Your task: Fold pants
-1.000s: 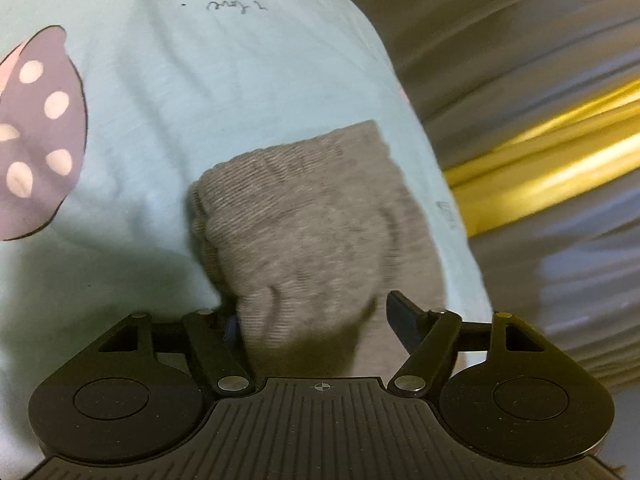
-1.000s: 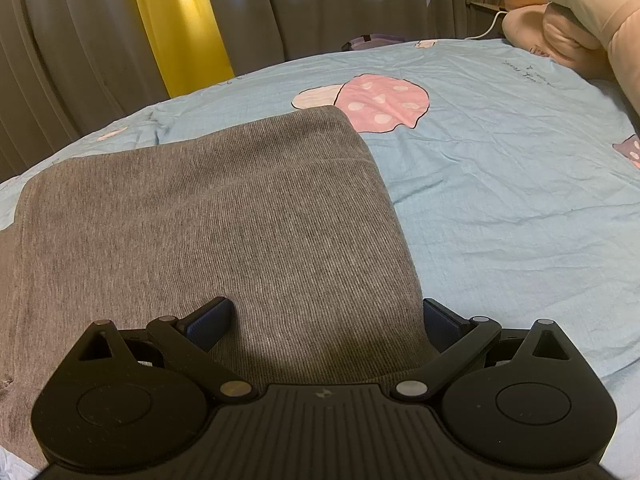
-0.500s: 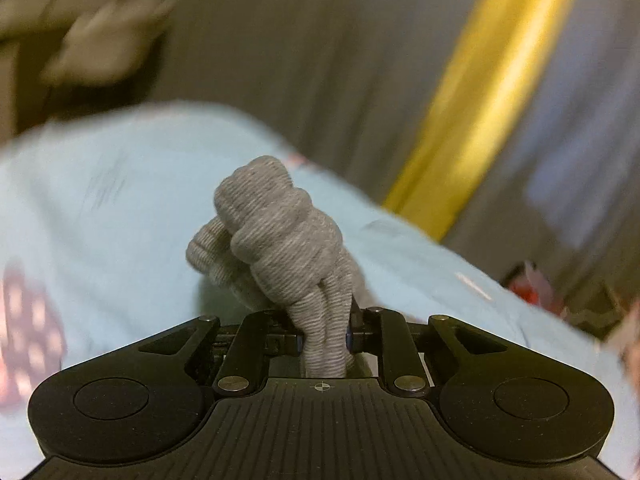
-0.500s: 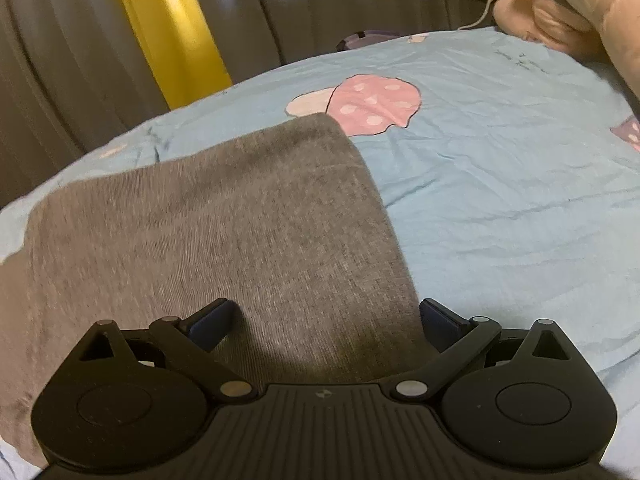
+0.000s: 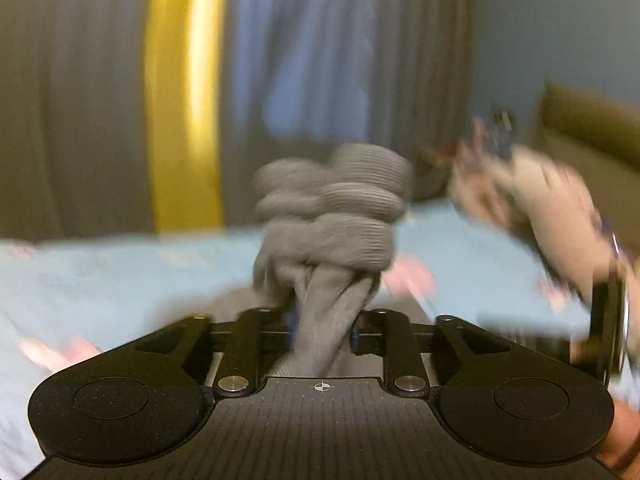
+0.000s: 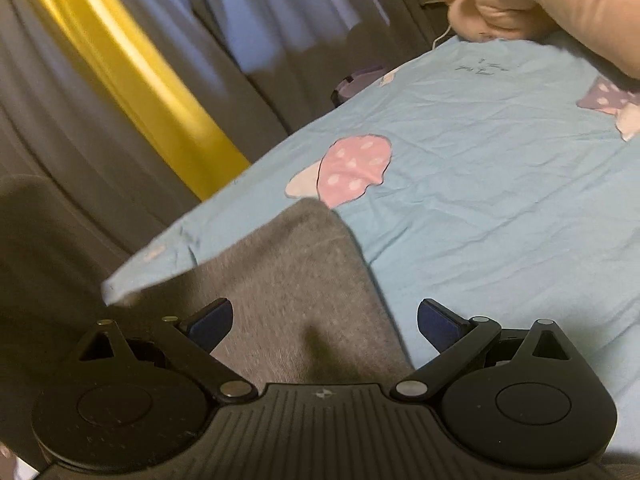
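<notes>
Pants [image 5: 328, 232], grey ribbed knit, are bunched into a thick wad and clamped between the fingers of the left tool [image 5: 322, 330], lifted above the light blue bed sheet [image 5: 120, 276]; this view is motion-blurred. Behind hangs a grey curtain with a yellow stripe [image 5: 184, 112]. Further right, the right tool [image 6: 324, 320] hovers with fingers spread apart over the flat part of the pants [image 6: 304, 280] on the sheet, near a pink mushroom print [image 6: 352, 168].

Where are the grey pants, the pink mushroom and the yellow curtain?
grey pants [image 6: 304, 292]: right wrist view, flat middle of the fabric.
pink mushroom [image 6: 352, 168]: right wrist view, spotted cap.
yellow curtain [image 5: 182, 120]: left wrist view, mid stripe.
</notes>
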Demonstrator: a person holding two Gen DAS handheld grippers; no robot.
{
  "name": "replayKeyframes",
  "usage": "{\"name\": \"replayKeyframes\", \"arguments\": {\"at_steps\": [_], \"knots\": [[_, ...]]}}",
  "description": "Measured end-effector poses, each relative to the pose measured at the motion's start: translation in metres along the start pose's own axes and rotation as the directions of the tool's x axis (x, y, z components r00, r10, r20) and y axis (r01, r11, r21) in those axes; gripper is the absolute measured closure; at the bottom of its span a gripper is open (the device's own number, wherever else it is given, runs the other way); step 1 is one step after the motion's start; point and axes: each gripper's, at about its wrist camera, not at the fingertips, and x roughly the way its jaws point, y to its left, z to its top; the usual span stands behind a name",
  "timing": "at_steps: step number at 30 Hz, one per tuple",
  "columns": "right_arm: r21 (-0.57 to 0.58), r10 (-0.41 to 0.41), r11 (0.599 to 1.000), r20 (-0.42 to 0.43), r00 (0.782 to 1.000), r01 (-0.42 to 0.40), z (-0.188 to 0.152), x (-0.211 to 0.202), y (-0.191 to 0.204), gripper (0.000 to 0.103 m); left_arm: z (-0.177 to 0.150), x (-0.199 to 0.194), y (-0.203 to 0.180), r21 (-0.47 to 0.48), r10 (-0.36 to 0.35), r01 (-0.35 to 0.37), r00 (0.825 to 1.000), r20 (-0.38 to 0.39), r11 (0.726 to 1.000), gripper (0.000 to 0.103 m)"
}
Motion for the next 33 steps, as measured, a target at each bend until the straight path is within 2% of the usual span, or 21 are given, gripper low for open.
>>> {"name": "replayKeyframes", "arguments": {"at_steps": [1, 3, 5, 7, 9, 11, 12, 13, 14, 15, 17, 18, 20, 21, 22, 24, 28, 29, 30, 31, 33], "knots": [[0.013, 0.006, 1.000, 0.003, 1.000, -0.006, 0.001, -0.003, -0.003, 0.004, -0.012, 0.013, -0.013, 0.011, -0.010, 0.011, 0.998, -0.070, 1.000, 0.063], [0.031, 0.025, 0.999, 0.002, 1.000, -0.025, 0.003, -0.006, -0.007, 0.004, -0.035, 0.028, -0.027, 0.016, -0.009, 0.012, 0.981, -0.193, 1.000, 0.049], [0.050, 0.063, 0.997, -0.006, 0.998, -0.063, 0.004, -0.008, -0.012, 0.004, -0.052, 0.022, -0.023, -0.032, -0.007, 0.001, 0.980, -0.197, 1.000, 0.027], [0.086, 0.139, 0.987, -0.037, 0.990, -0.136, 0.003, -0.007, -0.016, 0.004, -0.054, 0.009, -0.002, -0.096, 0.042, -0.059, 0.984, -0.174, 0.994, 0.015], [0.151, 0.249, 0.961, -0.102, 0.963, -0.232, 0.003, 0.003, -0.018, 0.004, -0.055, -0.012, 0.018, -0.159, 0.121, -0.145, 0.981, -0.153, 0.977, 0.014], [0.235, 0.346, 0.924, -0.182, 0.920, -0.301, -0.001, 0.016, -0.017, 0.004, -0.052, -0.024, 0.043, -0.194, 0.236, -0.261, 0.961, -0.145, 0.946, 0.012], [0.261, 0.363, 0.917, -0.224, 0.905, -0.303, -0.005, 0.023, -0.015, 0.004, -0.053, -0.031, 0.054, -0.202, 0.289, -0.313, 0.947, -0.140, 0.928, 0.011], [0.251, 0.341, 0.927, -0.262, 0.903, -0.277, -0.009, 0.028, -0.010, 0.004, -0.056, -0.038, 0.066, -0.208, 0.329, -0.354, 0.933, -0.145, 0.912, 0.011], [0.208, 0.294, 0.948, -0.281, 0.914, -0.241, -0.011, 0.030, -0.004, 0.005, -0.059, -0.041, 0.078, -0.230, 0.346, -0.377, 0.924, -0.165, 0.897, 0.011], [0.159, 0.258, 0.963, -0.292, 0.921, -0.219, -0.012, 0.030, 0.002, 0.006, -0.060, -0.043, 0.088, -0.280, 0.337, -0.377, 0.924, -0.183, 0.883, 0.011], [0.122, 0.235, 0.971, -0.299, 0.925, -0.207, -0.012, 0.027, 0.011, 0.006, -0.069, -0.049, 0.106, -0.399, 0.282, -0.335, 0.941, -0.186, 0.854, 0.011], [0.120, 0.231, 0.972, -0.304, 0.924, -0.203, -0.012, 0.026, 0.013, 0.006, -0.076, -0.048, 0.112, -0.454, 0.260, -0.323, 0.945, -0.197, 0.830, 0.011], [0.160, 0.261, 0.962, -0.321, 0.910, -0.220, -0.014, 0.028, 0.011, 0.005, -0.089, -0.037, 0.122, -0.524, 0.238, -0.353, 0.931, -0.275, 0.775, 0.013], [0.169, 0.280, 0.957, -0.339, 0.898, -0.234, -0.014, 0.032, 0.011, 0.004, -0.092, -0.027, 0.122, -0.536, 0.226, -0.365, 0.924, -0.309, 0.761, 0.015], [0.159, 0.301, 0.953, -0.364, 0.882, -0.260, -0.014, 0.036, 0.014, 0.004, -0.095, -0.022, 0.125, -0.547, 0.206, -0.366, 0.920, -0.332, 0.753, 0.017], [0.164, 0.330, 0.944, -0.400, 0.855, -0.288, -0.013, 0.045, 0.019, 0.004, -0.099, -0.025, 0.128, -0.564, 0.173, -0.346, 0.925, -0.337, 0.750, 0.018], [0.229, 0.373, 0.925, -0.411, 0.832, -0.302, -0.009, 0.059, 0.021, 0.005, -0.098, -0.026, 0.126, -0.554, 0.167, -0.336, 0.928, -0.334, 0.762, 0.017], [0.257, 0.392, 0.915, -0.396, 0.830, -0.310, -0.010, 0.059, 0.019, 0.008, -0.099, -0.023, 0.127, -0.561, 0.163, -0.335, 0.928, -0.335, 0.757, 0.017], [0.274, 0.408, 0.907, -0.380, 0.830, -0.320, -0.011, 0.059, 0.019, 0.023, -0.099, -0.023, 0.129, -0.573, 0.158, -0.334, 0.929, -0.335, 0.748, 0.017], [0.282, 0.404, 0.907, -0.375, 0.834, -0.313, -0.013, 0.058, 0.019, 0.048, -0.100, -0.024, 0.131, -0.586, 0.154, -0.332, 0.930, -0.333, 0.739, 0.017], [0.303, 0.407, 0.903, -0.371, 0.835, -0.306, -0.017, 0.060, 0.018, 0.051, -0.101, -0.026, 0.132, -0.605, 0.151, -0.332, 0.932, -0.330, 0.724, 0.017]]}}
